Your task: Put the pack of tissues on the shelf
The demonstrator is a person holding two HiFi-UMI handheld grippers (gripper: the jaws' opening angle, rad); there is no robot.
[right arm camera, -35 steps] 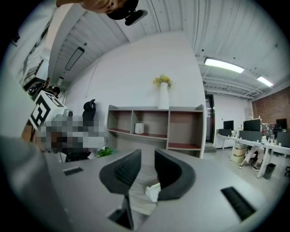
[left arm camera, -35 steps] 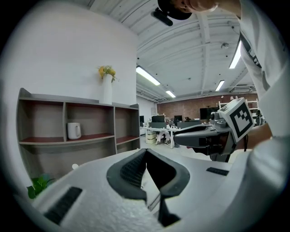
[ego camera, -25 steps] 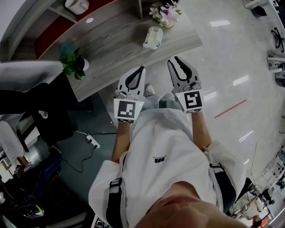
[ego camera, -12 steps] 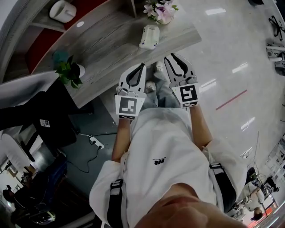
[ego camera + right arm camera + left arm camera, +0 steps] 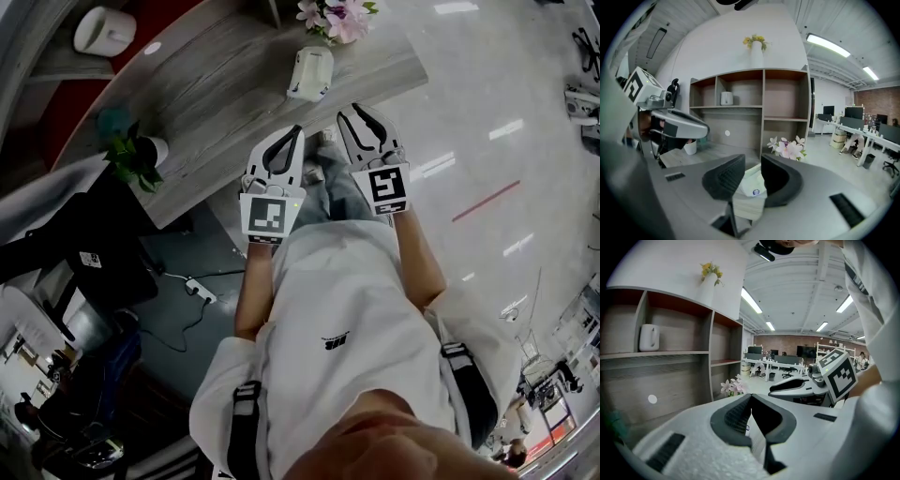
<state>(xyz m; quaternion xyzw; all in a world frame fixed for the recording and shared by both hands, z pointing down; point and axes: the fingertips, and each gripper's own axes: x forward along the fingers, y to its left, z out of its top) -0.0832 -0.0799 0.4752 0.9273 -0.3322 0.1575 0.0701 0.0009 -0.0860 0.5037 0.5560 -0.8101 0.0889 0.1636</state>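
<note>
Left tongs (image 5: 296, 131) are pinched together, empty. Right tongs (image 5: 356, 110) are opening, tips apart, gripping nothing. The pack (image 5: 311, 73) shows through their gap but lies beyond on the bench (image 5: 216, 89), near its right end. Flowers (image 5: 333, 14) stand just past it, with the shelf (image 5: 740, 107) behind.

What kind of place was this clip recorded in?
Probably an open-plan office or lab. There are rows of desks with monitors at the back, long ceiling strip lights, a glossy floor, and a wooden shelf unit with a counter in front of the person.
</note>
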